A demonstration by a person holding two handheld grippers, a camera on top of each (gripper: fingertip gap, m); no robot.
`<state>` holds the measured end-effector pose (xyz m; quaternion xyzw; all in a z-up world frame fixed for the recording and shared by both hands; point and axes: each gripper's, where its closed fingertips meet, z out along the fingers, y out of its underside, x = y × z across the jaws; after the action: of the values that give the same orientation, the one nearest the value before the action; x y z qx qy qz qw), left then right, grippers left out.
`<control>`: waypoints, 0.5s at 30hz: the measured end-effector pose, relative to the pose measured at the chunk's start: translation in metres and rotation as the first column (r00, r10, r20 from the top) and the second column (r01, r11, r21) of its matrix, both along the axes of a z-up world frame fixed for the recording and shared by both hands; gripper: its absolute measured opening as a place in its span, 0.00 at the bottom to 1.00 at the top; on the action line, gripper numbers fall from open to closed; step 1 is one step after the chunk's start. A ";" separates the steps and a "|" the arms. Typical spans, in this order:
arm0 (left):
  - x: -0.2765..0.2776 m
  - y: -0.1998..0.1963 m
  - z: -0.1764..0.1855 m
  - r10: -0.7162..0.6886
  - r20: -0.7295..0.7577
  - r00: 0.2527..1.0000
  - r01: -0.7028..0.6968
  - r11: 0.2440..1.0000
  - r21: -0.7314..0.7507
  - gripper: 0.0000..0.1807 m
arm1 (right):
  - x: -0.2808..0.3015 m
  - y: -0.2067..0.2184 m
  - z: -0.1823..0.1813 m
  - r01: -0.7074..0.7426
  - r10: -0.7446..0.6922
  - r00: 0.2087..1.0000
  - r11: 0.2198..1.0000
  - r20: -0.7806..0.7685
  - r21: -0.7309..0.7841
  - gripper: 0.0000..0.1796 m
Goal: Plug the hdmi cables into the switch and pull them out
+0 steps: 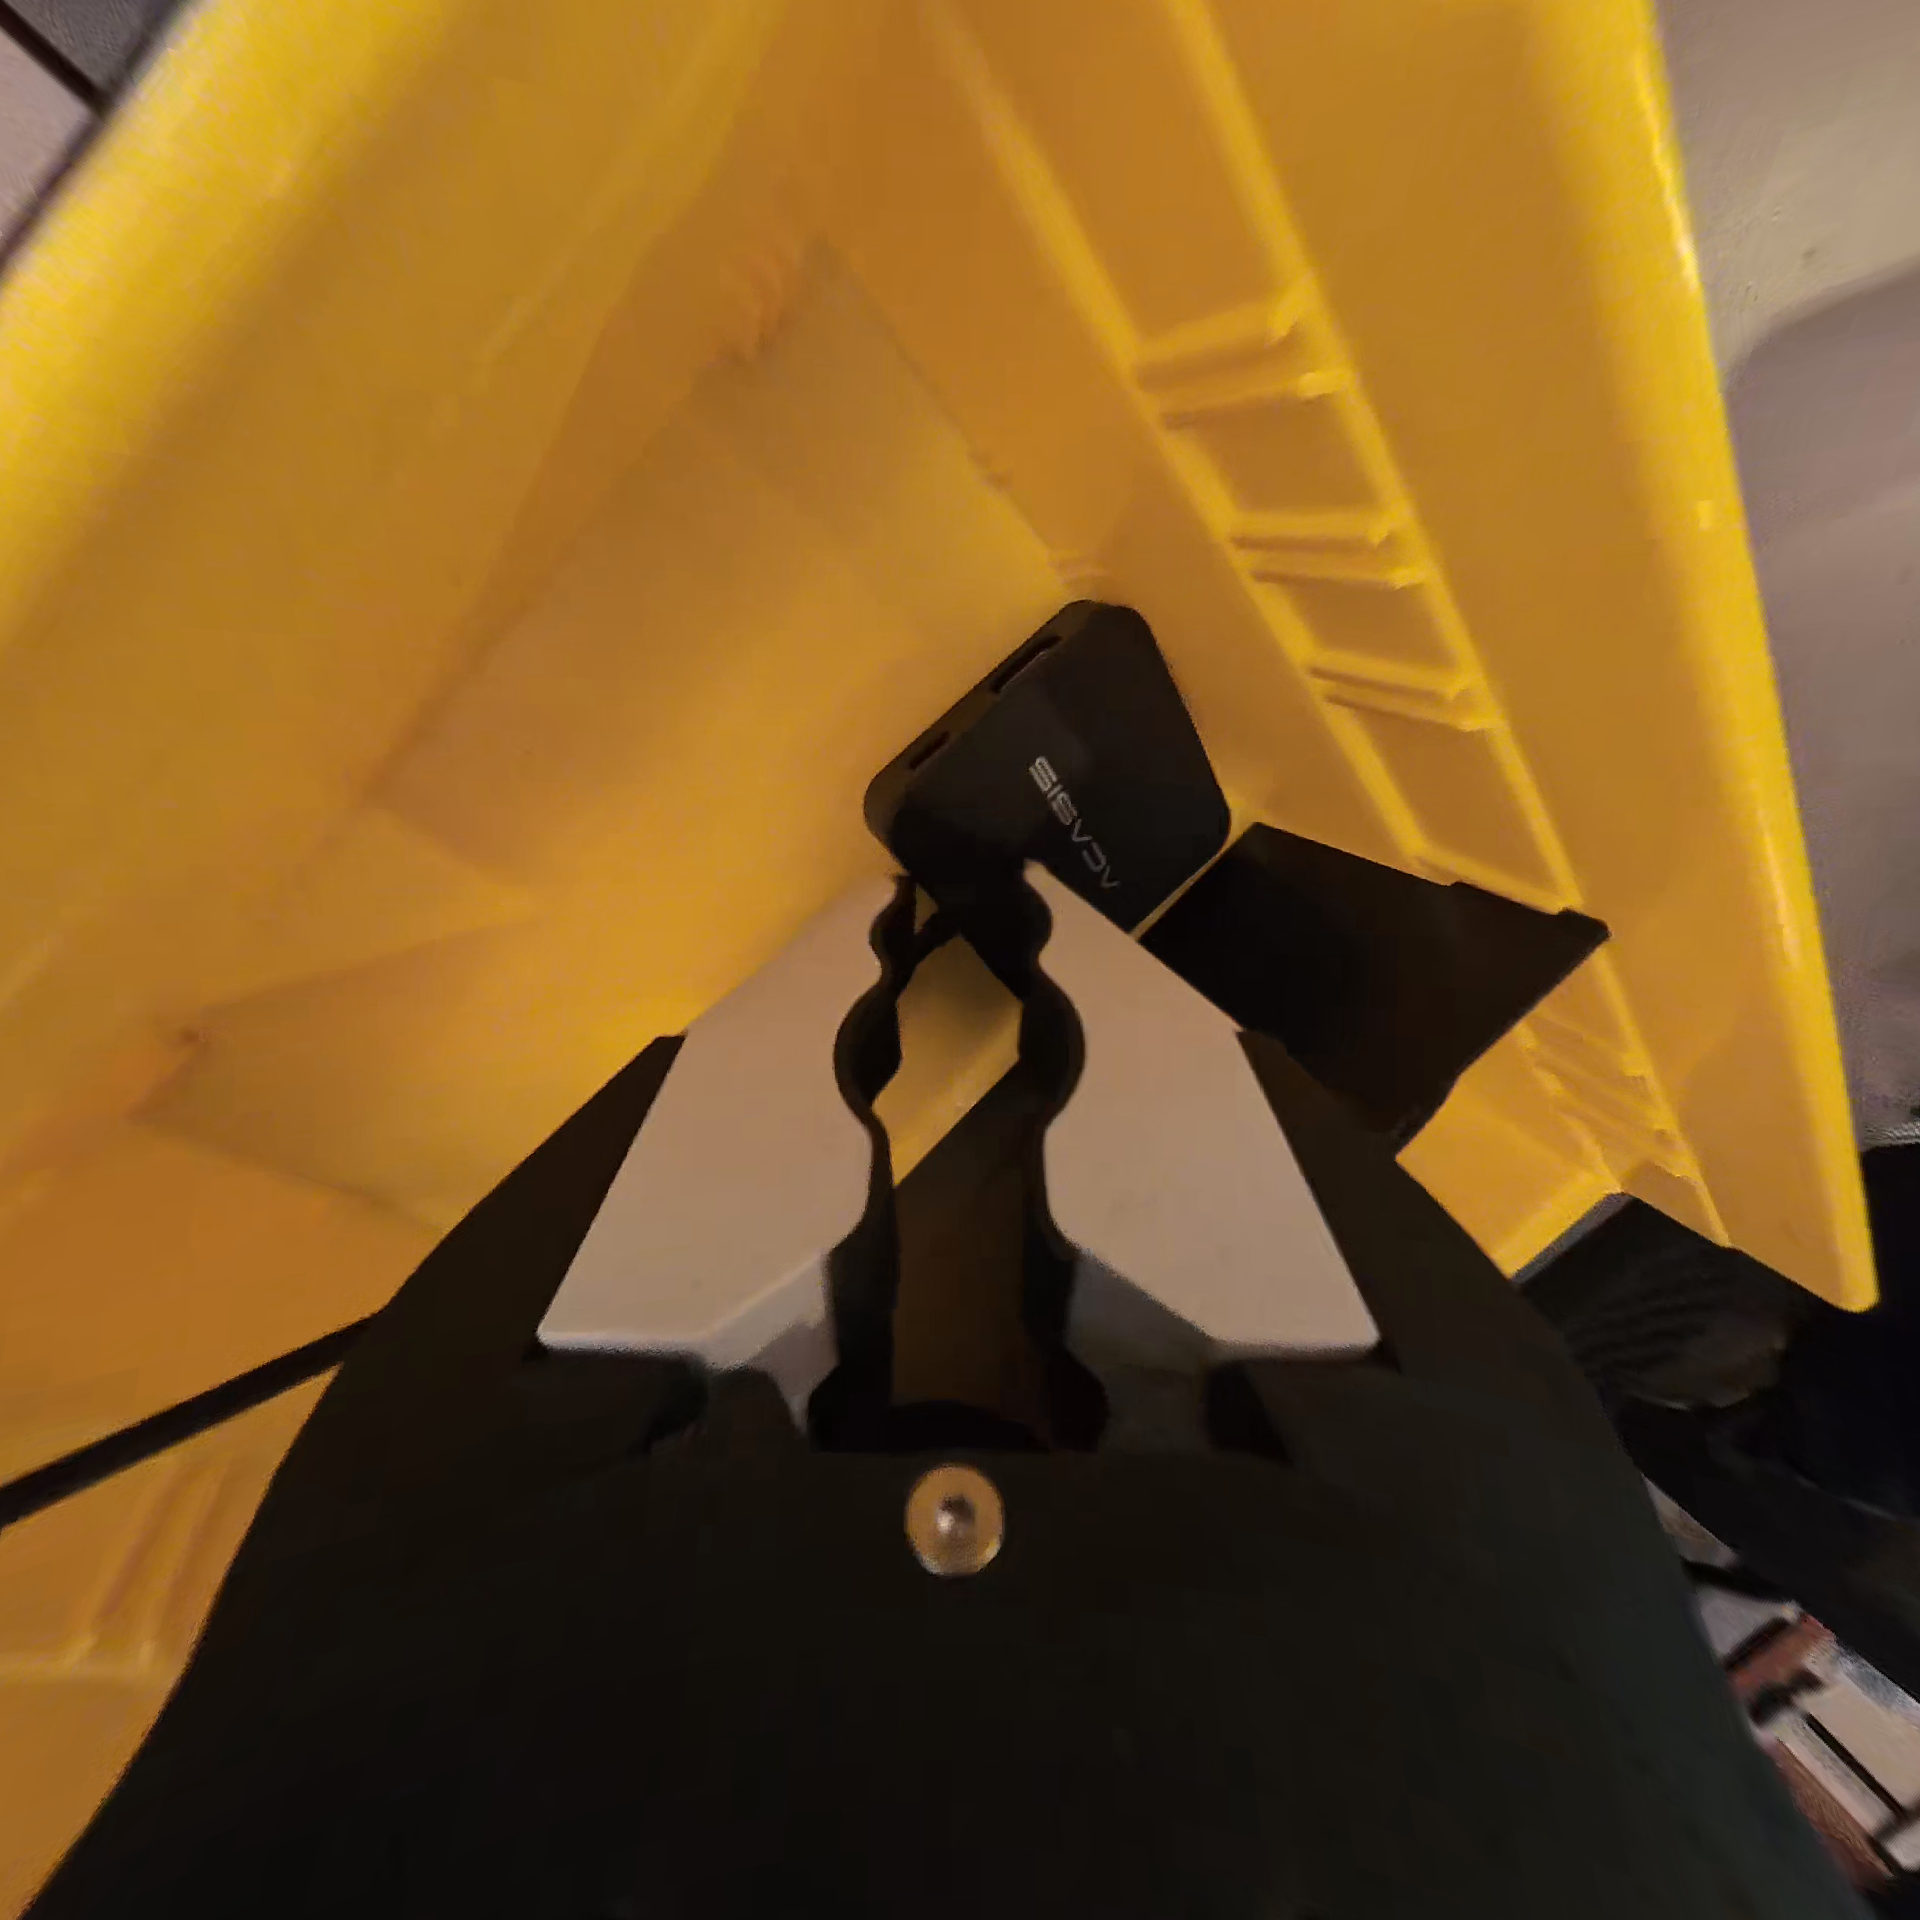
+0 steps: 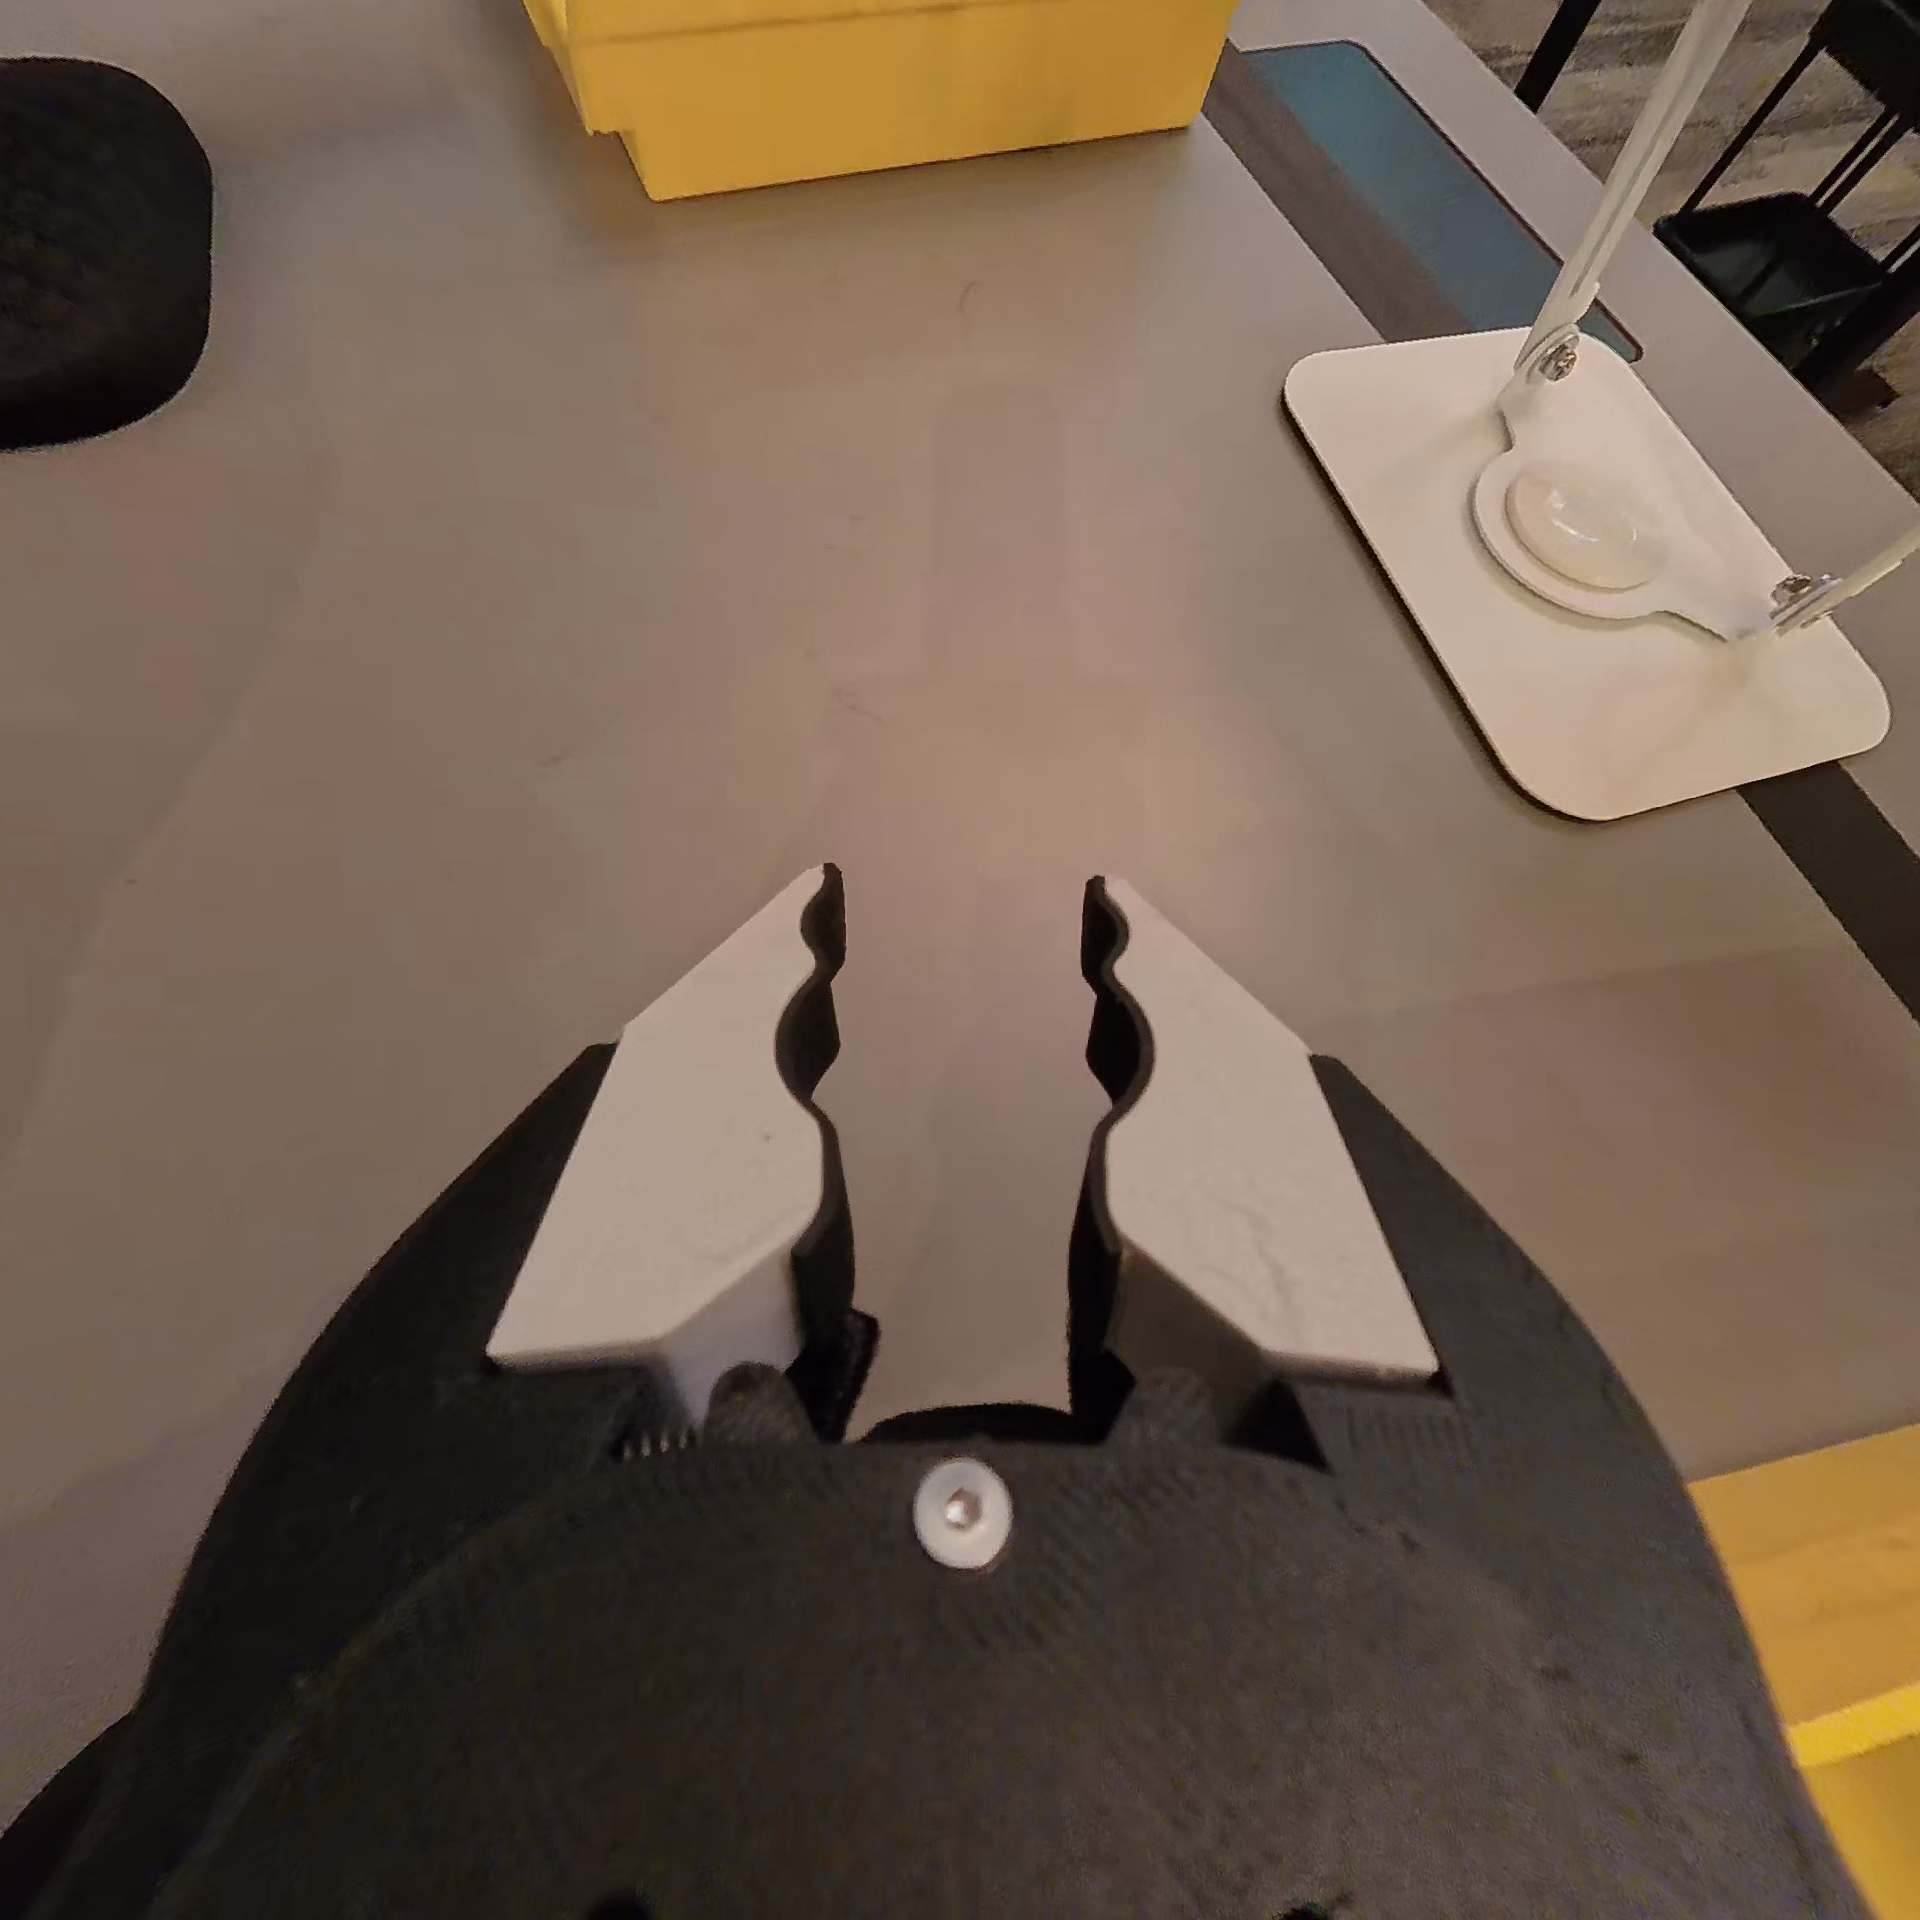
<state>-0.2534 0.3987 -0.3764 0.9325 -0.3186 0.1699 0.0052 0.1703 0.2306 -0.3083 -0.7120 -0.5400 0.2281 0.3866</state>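
The switch [image 1: 1049, 769] is a small black box with round corners and white writing on top. Two thin slots show on one side. It sits inside a yellow bin [image 1: 520, 520]. The left gripper [image 1: 961, 914] has its jaws squeezed on the near end of the box. The right gripper [image 2: 961, 883] hangs over the grey worktop [image 2: 623, 623], jaws apart and holding nothing.

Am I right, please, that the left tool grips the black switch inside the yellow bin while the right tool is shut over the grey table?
Not quite: the right tool is open, its fingers apart above the table, as the right wrist view shows. The rest stands.
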 end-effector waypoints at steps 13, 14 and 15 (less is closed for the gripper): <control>-0.030 0.020 0.013 -0.084 -0.233 0.969 0.135 0.968 0.213 0.04 | 0.003 -0.002 -0.003 0.000 0.000 1.000 1.000 0.015 -0.002 0.25; -0.031 0.020 0.015 -0.113 -0.241 0.964 0.167 0.961 0.219 0.04 | 0.004 -0.002 -0.003 0.000 0.000 1.000 1.000 0.019 -0.003 0.25; -0.031 0.019 0.018 -0.150 -0.246 0.958 0.206 0.953 0.221 0.05 | 0.005 -0.002 -0.004 0.001 0.000 1.000 1.000 0.022 -0.005 0.25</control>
<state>-0.2846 0.4176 -0.3585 0.9065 -0.4177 0.0207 -0.0582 0.1752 0.2286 -0.3128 -0.7155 -0.5435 0.2214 0.3791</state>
